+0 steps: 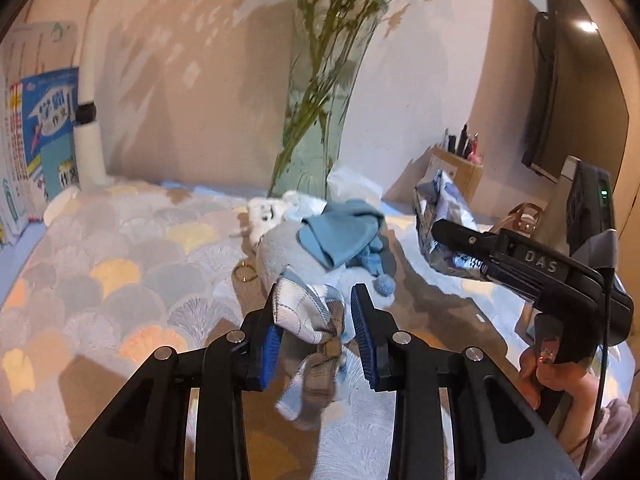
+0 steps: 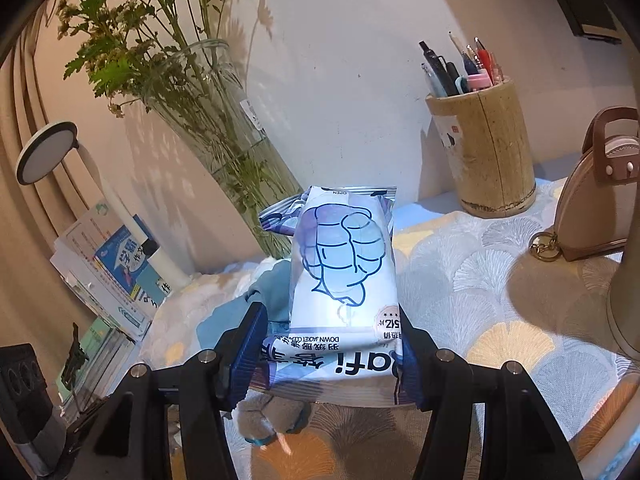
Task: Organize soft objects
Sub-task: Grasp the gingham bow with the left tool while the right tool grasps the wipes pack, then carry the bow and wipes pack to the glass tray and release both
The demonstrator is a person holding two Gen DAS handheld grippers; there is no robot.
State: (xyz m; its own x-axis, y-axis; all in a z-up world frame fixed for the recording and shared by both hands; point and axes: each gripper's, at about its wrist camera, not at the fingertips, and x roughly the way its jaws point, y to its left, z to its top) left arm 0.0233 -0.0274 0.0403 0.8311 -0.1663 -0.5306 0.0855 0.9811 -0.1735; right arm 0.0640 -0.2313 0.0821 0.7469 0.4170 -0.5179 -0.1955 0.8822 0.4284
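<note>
Between the blue pads of the left gripper hangs a plaid sock, white and grey-blue with a brown band. Its upper part lies against the left pad, while a gap shows on the right-pad side, so the jaws look part-spread and I cannot tell whether they truly pinch it. The sock droops below the pads, which suggests it is lifted clear of the patterned tablecloth, probably to separate it from the rest. Just beyond lies the pile of soft things: a blue knitted piece draped over a grey plush toy, near the foot of the glass vase. To the right, the other tool holds the wipes pack above the cloth.

From the right wrist camera, the right gripper has its jaws closed against both long sides of the wipes pack, gripping it near its closer end so that it juts forward, roughly level. It seems raised over the pile: the grey plush toy peeps out beneath the pack and the blue knitted piece shows to its left. Further off stand the pen holder and a tan bag, well apart from the pile.
</note>
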